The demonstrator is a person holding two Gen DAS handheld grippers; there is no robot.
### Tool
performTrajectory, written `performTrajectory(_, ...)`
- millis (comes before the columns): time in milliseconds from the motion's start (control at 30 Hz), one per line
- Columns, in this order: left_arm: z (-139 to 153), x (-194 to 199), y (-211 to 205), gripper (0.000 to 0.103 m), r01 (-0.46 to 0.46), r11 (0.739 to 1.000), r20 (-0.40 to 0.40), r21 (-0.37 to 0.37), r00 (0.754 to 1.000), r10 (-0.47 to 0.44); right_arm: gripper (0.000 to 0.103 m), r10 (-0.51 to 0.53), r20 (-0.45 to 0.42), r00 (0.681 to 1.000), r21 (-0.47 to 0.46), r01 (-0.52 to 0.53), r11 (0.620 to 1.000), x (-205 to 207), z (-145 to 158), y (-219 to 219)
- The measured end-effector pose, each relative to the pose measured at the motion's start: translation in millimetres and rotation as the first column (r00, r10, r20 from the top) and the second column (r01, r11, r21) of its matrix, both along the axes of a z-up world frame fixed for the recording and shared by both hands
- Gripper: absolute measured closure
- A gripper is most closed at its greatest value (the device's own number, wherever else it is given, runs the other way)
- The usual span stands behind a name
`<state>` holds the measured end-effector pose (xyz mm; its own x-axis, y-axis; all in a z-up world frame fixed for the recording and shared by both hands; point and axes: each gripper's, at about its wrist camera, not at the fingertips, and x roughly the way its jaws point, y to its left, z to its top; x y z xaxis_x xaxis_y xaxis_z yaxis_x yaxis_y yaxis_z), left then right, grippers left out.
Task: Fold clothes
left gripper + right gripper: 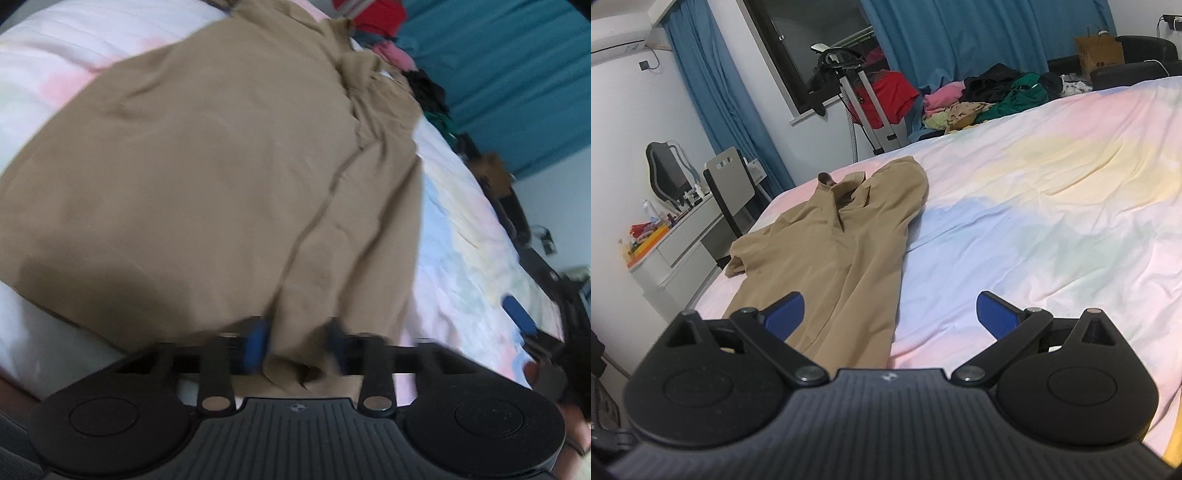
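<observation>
**Hem pinched, fold about to begin**

On the pastel bedsheet, our left gripper is clamped on the near hem of the tan shirt, which lies flat, collar far. Our right gripper hovers with jaws spread, empty. We should catch the hem's right side, then lift evenly. No containers show.

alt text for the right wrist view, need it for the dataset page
The right gripper hangs open over a bed with a pastel sheet, its blue pads wide apart above the near end of a tan shirt. A pile of clothes lies at the far edge, before blue curtains.
</observation>
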<state>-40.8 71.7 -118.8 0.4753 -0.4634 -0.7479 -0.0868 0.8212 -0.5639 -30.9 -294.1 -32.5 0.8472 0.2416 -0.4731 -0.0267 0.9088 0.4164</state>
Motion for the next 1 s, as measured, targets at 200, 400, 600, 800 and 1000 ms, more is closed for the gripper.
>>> performTrajectory(200,15,-26,-10,0.099,0.019,0.992,0.023,0.126,1.000,-0.022,0.002,0.012,0.014,1.000,-0.005,-0.012,1.000,-3,0,1)
performTrajectory(400,27,-28,-20,0.064,0.073,0.978,0.074,0.194,0.993,-0.089,0.002,0.036,0.051,0.998,-0.015,-0.035,0.999,-7,4,8)
performTrajectory(600,83,-27,-30,0.039,0.021,0.933,0.265,0.358,0.956,-0.123,0.002,0.044,0.122,0.992,0.003,-0.045,0.999,-14,11,10)
performTrajectory(800,163,18,-50,0.019,-0.057,0.918,0.459,0.392,0.877,-0.142,0.002,0.051,0.152,0.987,-0.001,-0.051,0.999,-14,11,14)
performTrajectory(1000,184,57,-75,0.013,-0.101,0.911,0.586,0.401,0.792,-0.170,0.002,0.089,0.145,0.985,-0.033,-0.085,0.996,9,20,28)
